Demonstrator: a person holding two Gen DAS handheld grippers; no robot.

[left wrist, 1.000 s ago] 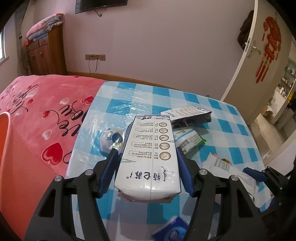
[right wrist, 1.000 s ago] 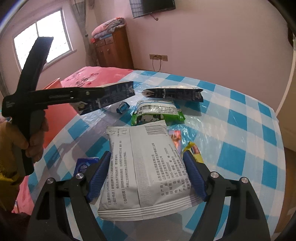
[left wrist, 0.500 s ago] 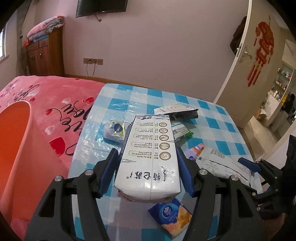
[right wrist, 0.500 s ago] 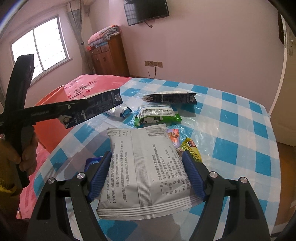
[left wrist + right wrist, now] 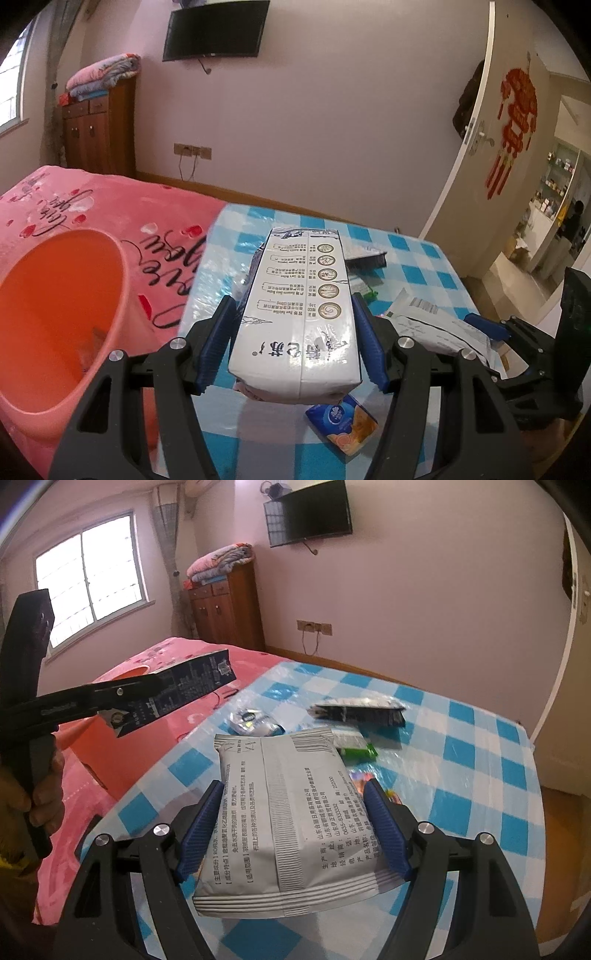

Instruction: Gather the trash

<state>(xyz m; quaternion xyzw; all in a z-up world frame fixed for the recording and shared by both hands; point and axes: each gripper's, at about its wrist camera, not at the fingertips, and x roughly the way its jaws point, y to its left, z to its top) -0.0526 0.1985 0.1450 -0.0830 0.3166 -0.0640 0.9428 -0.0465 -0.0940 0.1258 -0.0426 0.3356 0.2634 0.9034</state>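
The left gripper point(image 5: 293, 325) fingers clench a milk carton point(image 5: 299, 317), long axis pointing away, beside the orange bin point(image 5: 55, 317); the right gripper point(image 5: 295, 830) fingers clench a grey pouch point(image 5: 291, 812) lengthwise above the checked counter point(image 5: 480, 760).

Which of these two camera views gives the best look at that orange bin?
The left wrist view: the orange bin fills its left side, open mouth and inside visible. The right wrist view shows only a sliver of its rim and wall behind the left tongs and milk carton.

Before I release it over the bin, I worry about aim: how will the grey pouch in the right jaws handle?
The pouch looks limp and probably light: it is flat, creased, and sags past the jaws. It may flutter rather than drop straight into the bin.
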